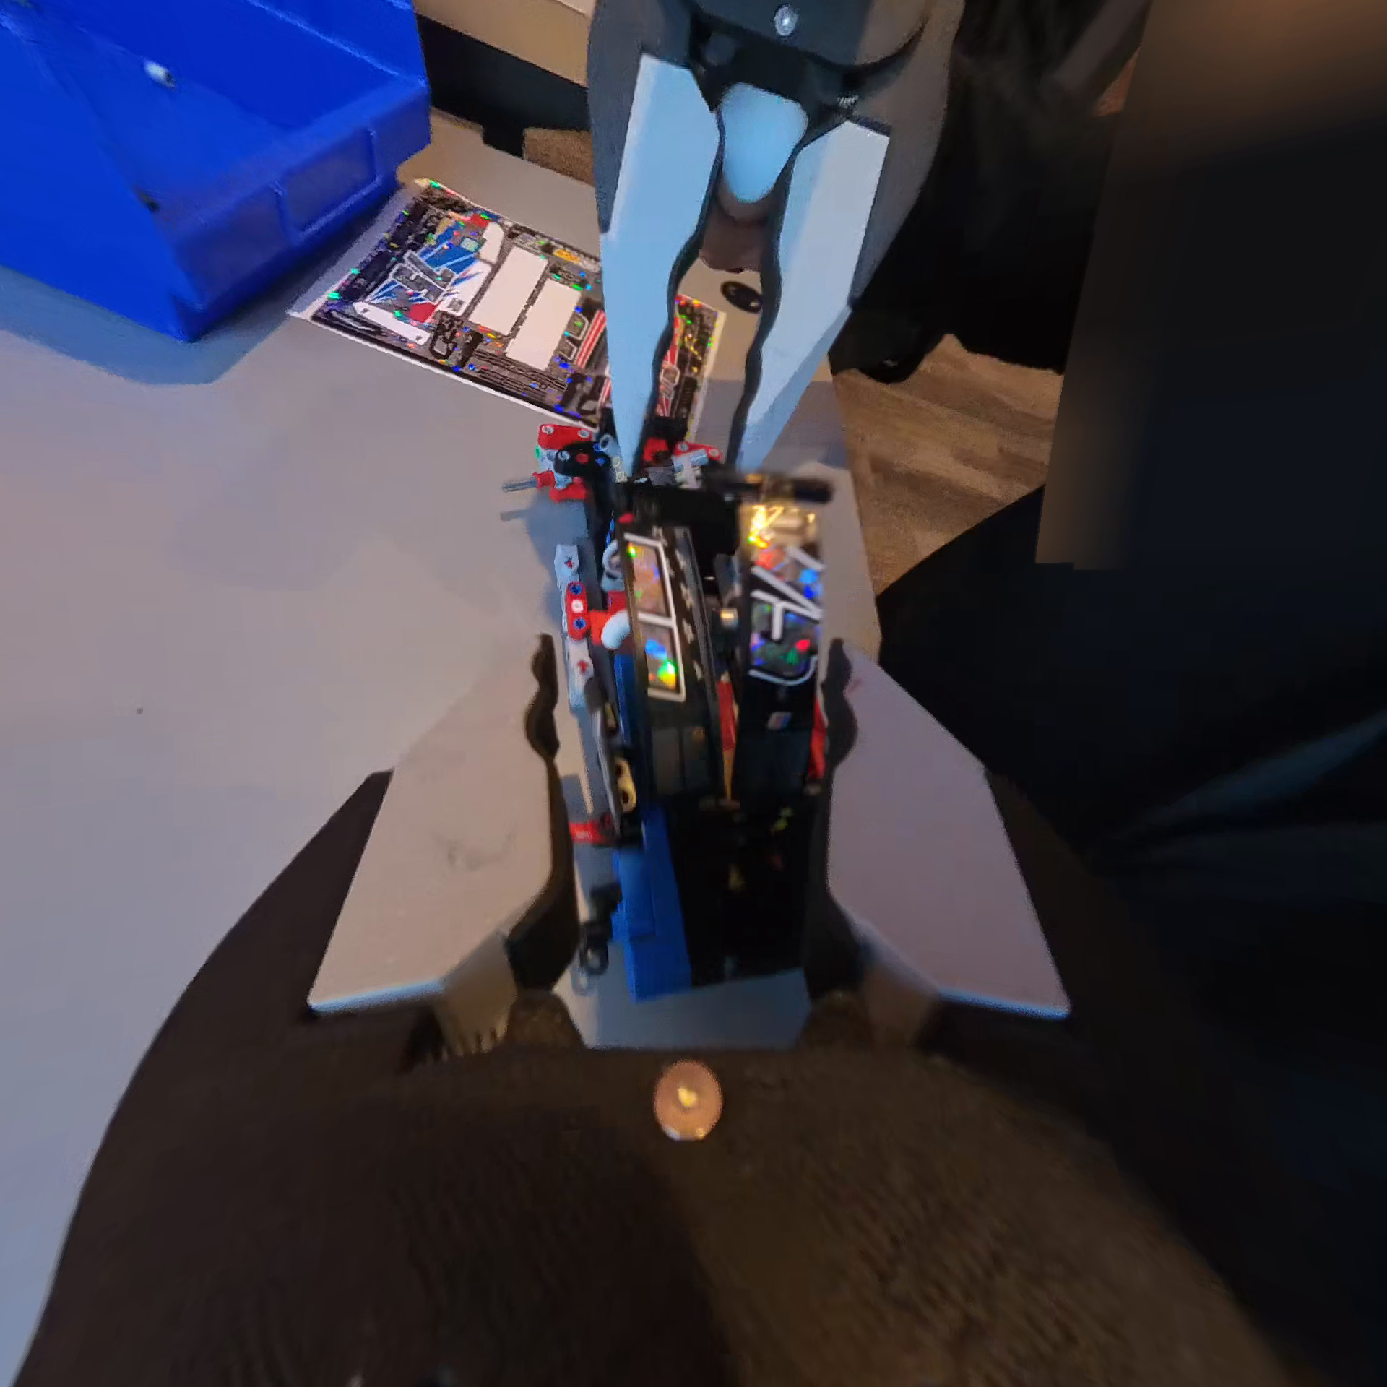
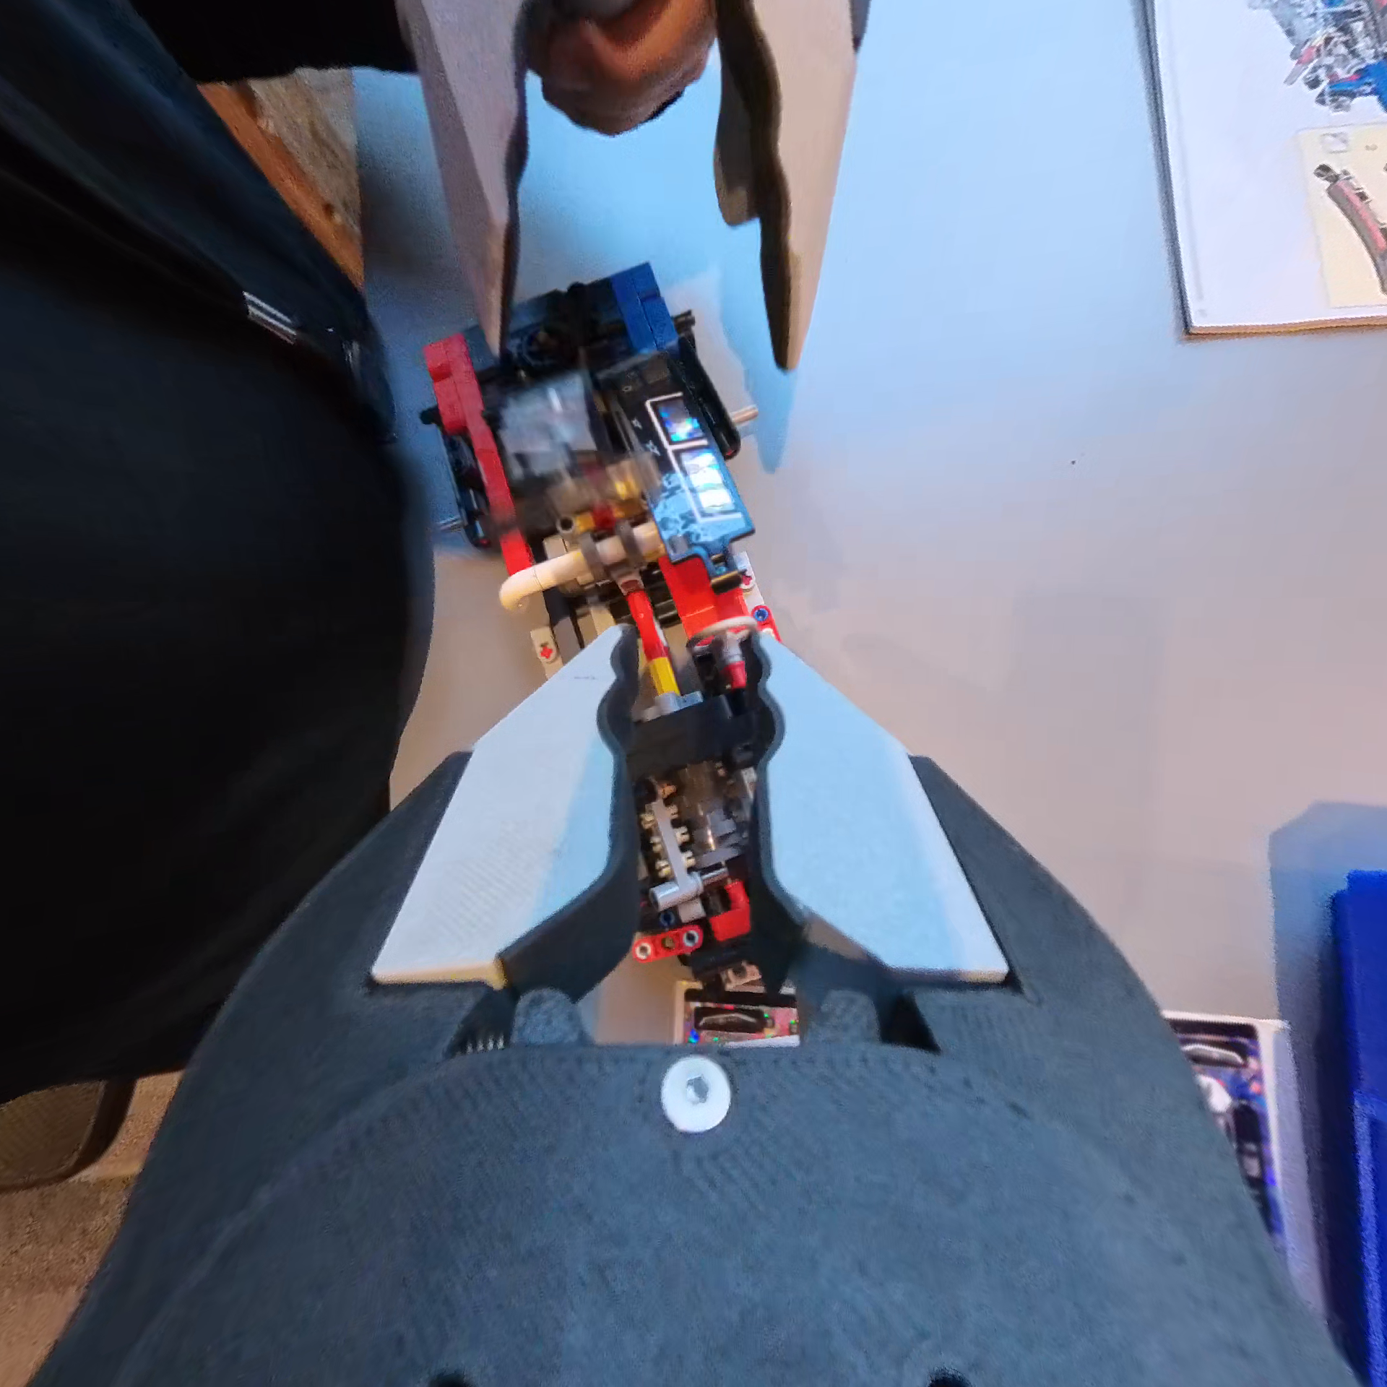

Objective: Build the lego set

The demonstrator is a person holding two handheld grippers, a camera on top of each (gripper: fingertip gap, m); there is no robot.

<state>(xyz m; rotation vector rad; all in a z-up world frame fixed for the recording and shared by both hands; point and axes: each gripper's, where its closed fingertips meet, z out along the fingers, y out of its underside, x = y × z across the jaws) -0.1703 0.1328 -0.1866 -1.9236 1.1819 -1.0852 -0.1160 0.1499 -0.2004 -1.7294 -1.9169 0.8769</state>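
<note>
The lego model (image 1: 675,615), a long black car chassis with red and blue parts and shiny stickers, lies on the grey table (image 1: 225,600). My left gripper (image 1: 690,653) is closed on its rear end, one finger on each side. My right gripper (image 1: 683,458) comes from the far side and grips the front end. In the right wrist view, the right gripper (image 2: 694,642) pinches a black block at the front of the model (image 2: 600,465), and the left gripper (image 2: 642,353) straddles the blue and red rear.
A blue bin (image 1: 188,165) stands at the back left, with a sticker sheet (image 1: 488,300) beside it. An instruction booklet (image 2: 1276,188) lies on the table. A person in dark clothes (image 2: 188,600) sits at the table edge close to the model.
</note>
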